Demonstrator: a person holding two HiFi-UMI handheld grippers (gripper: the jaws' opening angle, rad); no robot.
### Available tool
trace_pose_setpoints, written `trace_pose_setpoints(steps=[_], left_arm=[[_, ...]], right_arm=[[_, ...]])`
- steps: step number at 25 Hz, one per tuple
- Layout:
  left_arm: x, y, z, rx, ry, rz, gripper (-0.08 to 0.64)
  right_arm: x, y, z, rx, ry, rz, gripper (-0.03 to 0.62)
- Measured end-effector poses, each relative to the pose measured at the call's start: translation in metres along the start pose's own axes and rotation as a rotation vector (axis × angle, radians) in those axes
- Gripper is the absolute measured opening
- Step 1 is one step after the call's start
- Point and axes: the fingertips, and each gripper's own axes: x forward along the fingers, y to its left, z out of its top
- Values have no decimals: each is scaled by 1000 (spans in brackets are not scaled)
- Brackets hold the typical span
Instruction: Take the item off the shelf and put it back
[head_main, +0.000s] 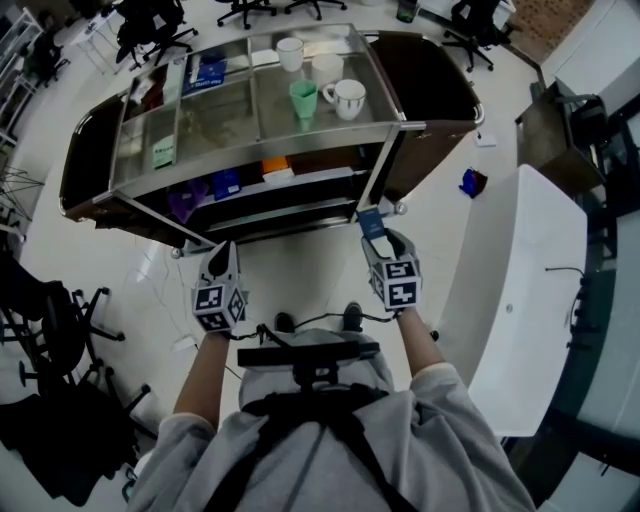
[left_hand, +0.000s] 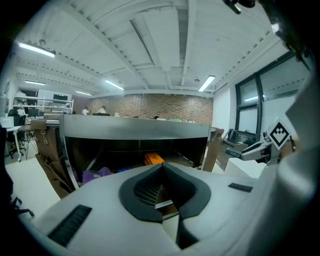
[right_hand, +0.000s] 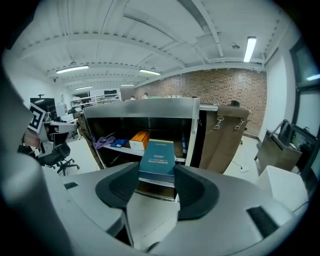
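Teal box (right_hand: 157, 159) sits clamped in the right claw (head_main: 376, 238), both dark pads (right_hand: 196, 192) pressed flat against its long sides and its printed face turned up. The box is held out in the air on the near side of the steel shelf unit (head_main: 262, 181), just in front of the unit's near right post and clear of every shelf board.

The left claw (head_main: 222, 252) hangs level with it further left, also on the near side of the unit. Its jaws are drawn narrow, with the tips meeting and nothing between them.

On the middle shelf lie an orange box (right_hand: 139, 140), a small blue pack (right_hand: 119, 143) to its left and a purple item (right_hand: 102, 141) at the far left end.

The glass top of the unit carries a green cup (head_main: 303, 100), a white mug (head_main: 347, 97) just to its right and a taller white cup (head_main: 290, 53) further back. A white bench (head_main: 525, 300) stands to the right of the person, and black office chairs (head_main: 55, 330) crowd the floor at left.
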Motion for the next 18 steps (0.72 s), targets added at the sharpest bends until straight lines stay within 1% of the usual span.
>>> trace_pose_setpoints(steps=[3,8,11,18], left_arm=[[-4,-2,1,12,2,-7,8],[-7,0,0,-21,-16,13,6],[-8,1,0,-8,-10,20,6],[-5,-2,1,-6,-11,17,8]], right_arm=[[0,1,-6,1,8,1,236],[-2,1,-11,-2,15,2,236],[-2,1,-13,-1,16,2,236],[1,-1,-10,-8,17,5,236]])
